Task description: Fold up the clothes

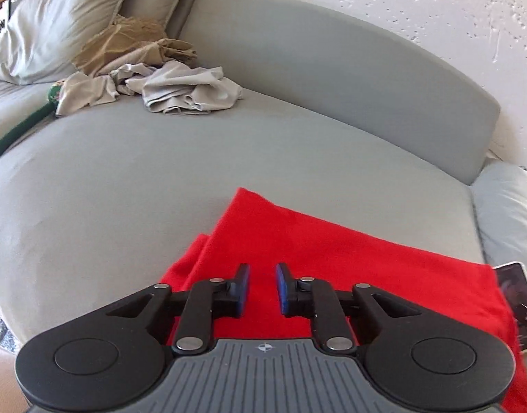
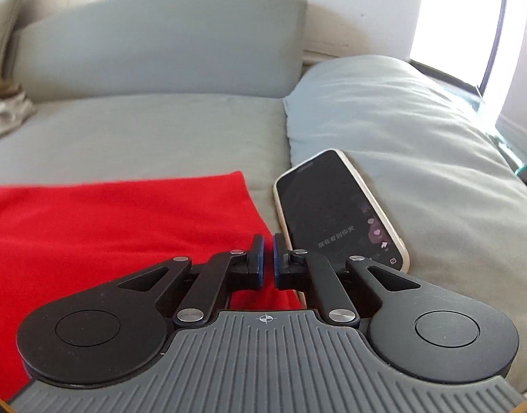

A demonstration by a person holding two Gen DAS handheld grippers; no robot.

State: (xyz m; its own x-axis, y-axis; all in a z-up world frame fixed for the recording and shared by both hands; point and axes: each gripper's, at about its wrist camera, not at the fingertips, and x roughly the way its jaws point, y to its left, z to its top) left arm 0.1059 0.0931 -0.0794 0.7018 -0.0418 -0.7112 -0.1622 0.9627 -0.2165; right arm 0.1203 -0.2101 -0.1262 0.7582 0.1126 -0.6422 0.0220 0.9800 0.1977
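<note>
A folded red garment (image 1: 332, 241) lies flat on the grey sofa seat (image 1: 125, 172), with a second layer peeking out at its left edge. My left gripper (image 1: 262, 268) hovers low over its near part, jaws a little apart with nothing between them. In the right wrist view the same red garment (image 2: 108, 220) fills the lower left. My right gripper (image 2: 267, 241) sits at the garment's right edge, its pads almost touching and holding nothing visible.
A phone (image 2: 332, 206) lies just right of the red garment, against a pale blue pillow (image 2: 401, 120). A heap of beige and tan clothes (image 1: 180, 89) sits far left by the backrest (image 1: 332, 69), near a green item (image 1: 19, 127) and pillows (image 1: 56, 24).
</note>
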